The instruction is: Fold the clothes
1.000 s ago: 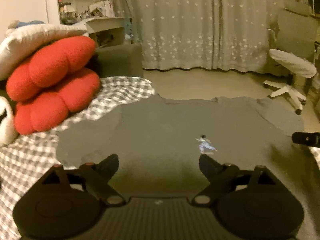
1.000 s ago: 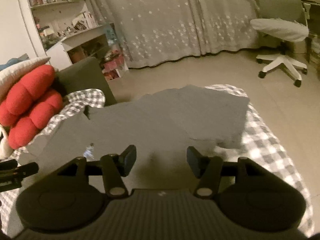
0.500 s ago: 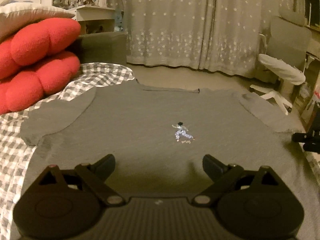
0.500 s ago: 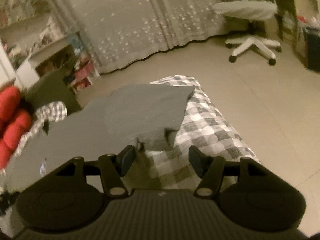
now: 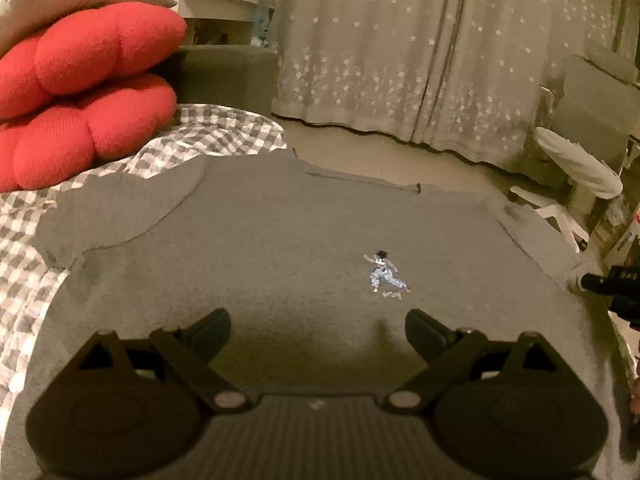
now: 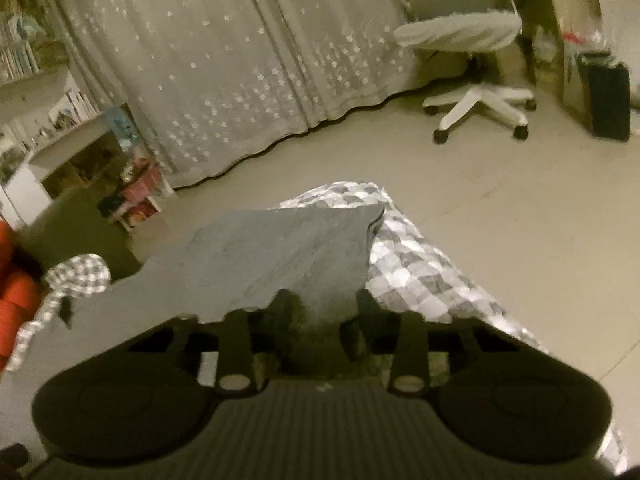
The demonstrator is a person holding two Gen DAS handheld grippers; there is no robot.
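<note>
A grey T-shirt [image 5: 280, 248] lies spread flat, front up, on a bed with a checked cover [image 5: 24, 240], its neckline at the far edge and a small printed figure [image 5: 384, 274] right of centre. Its left sleeve lies flat toward the red cushion [image 5: 80, 92]; in the right wrist view the right sleeve [image 6: 304, 248] is raised off the cover.

The left claw [image 5: 318, 332] hovers over the shirt's near part, its fingers wide apart and holding nothing. The right claw [image 6: 322, 312] has its fingers drawn in around the sleeve's near edge, gripping the cloth; half a second ago they stood wide apart beside the sleeve, which lay flat. The left view has barely changed.

Beyond the bed are a star-patterned curtain [image 6: 240, 60], a white swivel chair [image 6: 472, 64] on the bare floor at right, and shelves [image 6: 60, 140] at far left. Nothing lies on the shirt.
</note>
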